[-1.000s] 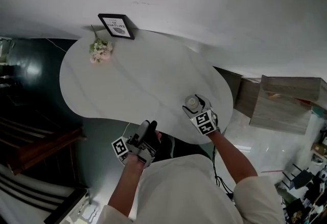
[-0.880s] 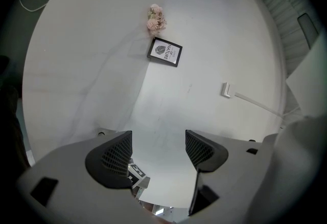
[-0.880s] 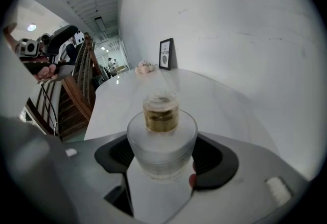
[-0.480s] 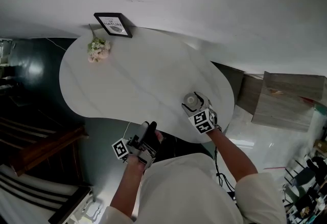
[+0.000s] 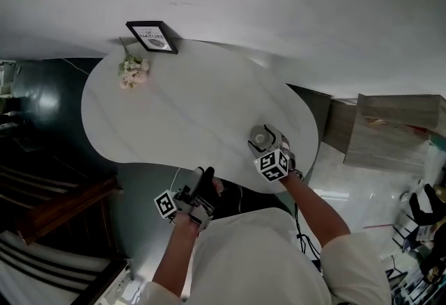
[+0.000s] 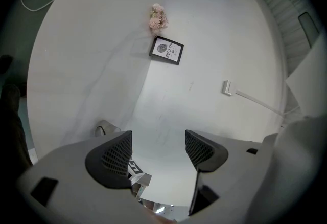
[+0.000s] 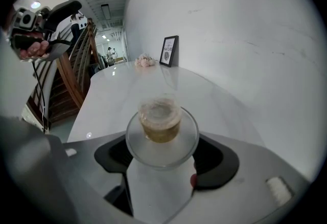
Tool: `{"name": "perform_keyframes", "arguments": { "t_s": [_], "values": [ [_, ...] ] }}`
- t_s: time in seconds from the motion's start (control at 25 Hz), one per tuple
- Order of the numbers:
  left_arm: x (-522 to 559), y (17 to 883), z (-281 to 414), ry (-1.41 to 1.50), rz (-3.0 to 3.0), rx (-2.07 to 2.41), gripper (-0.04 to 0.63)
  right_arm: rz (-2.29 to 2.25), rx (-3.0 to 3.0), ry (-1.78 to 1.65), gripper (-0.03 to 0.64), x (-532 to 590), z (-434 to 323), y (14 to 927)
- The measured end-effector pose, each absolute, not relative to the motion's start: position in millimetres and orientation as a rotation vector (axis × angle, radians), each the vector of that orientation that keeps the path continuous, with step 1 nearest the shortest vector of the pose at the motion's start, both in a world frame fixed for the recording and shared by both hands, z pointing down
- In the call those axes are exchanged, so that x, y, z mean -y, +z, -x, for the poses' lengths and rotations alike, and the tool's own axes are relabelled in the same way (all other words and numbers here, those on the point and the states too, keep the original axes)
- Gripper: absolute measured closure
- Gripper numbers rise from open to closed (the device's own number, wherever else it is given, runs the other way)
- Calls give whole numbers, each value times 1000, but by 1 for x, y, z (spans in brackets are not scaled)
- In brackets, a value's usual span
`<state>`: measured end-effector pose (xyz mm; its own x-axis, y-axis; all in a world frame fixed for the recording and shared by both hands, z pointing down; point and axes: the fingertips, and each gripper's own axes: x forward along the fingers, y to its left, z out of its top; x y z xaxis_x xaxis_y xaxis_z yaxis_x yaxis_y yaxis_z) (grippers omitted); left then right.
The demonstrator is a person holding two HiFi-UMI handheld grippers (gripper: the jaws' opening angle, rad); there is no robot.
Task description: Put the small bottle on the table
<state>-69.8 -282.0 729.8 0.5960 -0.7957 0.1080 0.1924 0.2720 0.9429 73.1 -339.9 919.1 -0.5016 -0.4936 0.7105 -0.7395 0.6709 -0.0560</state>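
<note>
Small bottle (image 7: 161, 125): a clear, round-shouldered bottle with an amber-tinted neck. It stands upright between the jaws of the right gripper (image 7: 163, 159). In the head view the small bottle (image 5: 262, 136) lies over the near right part of the table (image 5: 174, 108), close to its edge.

Contact with the tabletop: not resolved. No view shows the bottle's base, so it cannot be said whether it rests on the surface or hangs just above it.

Right gripper (image 5: 267, 145): jaws narrowed onto the bottle, one pad on each side of its body. The marker cube faces the camera, just nearer the person than the bottle.

Left gripper (image 6: 157, 154): jaws set wide with nothing between them; only bare tabletop and wall show through the gap. In the head view the left gripper (image 5: 202, 182) is held off the table, below its near edge and well apart from the bottle.

Table: white and oval, set against a pale wall and bare around the bottle. A framed print (image 5: 151, 36) and a small bunch of flowers (image 5: 132, 70) stand at the far side, well apart from the work.

Progress (judgement): the carry appears finished, with the bottle at a clear spot over the table.

Remaining (judgement): settle the base flat if it is not already down, spread the right jaws, and draw the gripper back without tipping the bottle towards the nearby edge.
</note>
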Motion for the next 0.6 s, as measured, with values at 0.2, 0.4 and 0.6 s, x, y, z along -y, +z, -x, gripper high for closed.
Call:
{"name": "perform_keyframes", "arguments": {
  "t_s": [0.2, 0.4, 0.6],
  "values": [
    [276, 723, 72, -720, -1131, 636, 279, -954, 2191, 459, 245, 338, -77, 913],
    [267, 710, 72, -657, -1211, 584, 279, -1036, 2168, 451, 245, 329, -87, 888],
    [257, 692, 76, -623, -1256, 505, 279, -1158, 2153, 511, 247, 313, -92, 850]
  ]
}}
